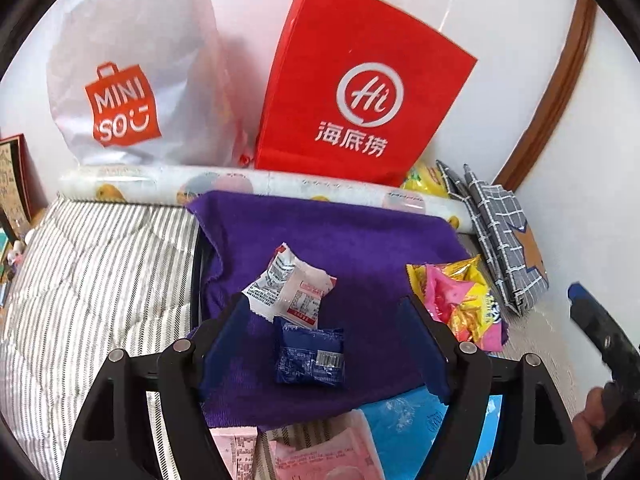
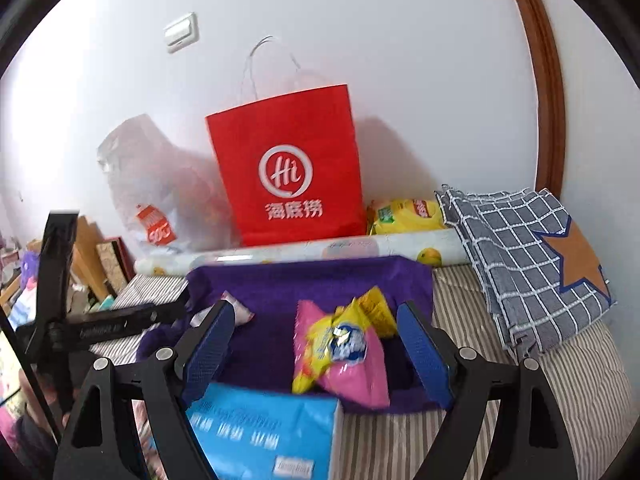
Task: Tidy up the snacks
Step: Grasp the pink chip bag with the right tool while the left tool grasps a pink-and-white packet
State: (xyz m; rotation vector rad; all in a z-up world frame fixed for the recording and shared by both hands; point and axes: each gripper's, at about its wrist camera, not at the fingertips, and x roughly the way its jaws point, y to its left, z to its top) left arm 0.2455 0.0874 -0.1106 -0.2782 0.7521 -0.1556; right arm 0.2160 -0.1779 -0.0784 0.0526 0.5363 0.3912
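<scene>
A purple cloth [image 1: 340, 240] lies on the striped bedding and bears the snacks. On it rest a white packet [image 1: 288, 288] and a dark blue packet [image 1: 310, 356]. My left gripper [image 1: 324, 320] hangs open above them, its pads apart from both. At the cloth's right edge lie pink-and-yellow snack bags [image 1: 456, 304]. In the right wrist view the same pink-and-yellow bag [image 2: 340, 352] lies on the cloth [image 2: 312, 280] between the pads of my open right gripper [image 2: 320, 344], which do not press it. A blue pack [image 2: 264, 436] sits below.
A red paper bag [image 1: 360, 88] and a white plastic bag [image 1: 132, 80] lean on the wall behind a printed roll [image 1: 240, 184]. Checked folded cloth [image 2: 528, 256] lies at the right, a yellow pack [image 2: 404, 212] behind it. Pink packets [image 1: 328, 452] lie near. The other gripper [image 2: 60, 280] shows at left.
</scene>
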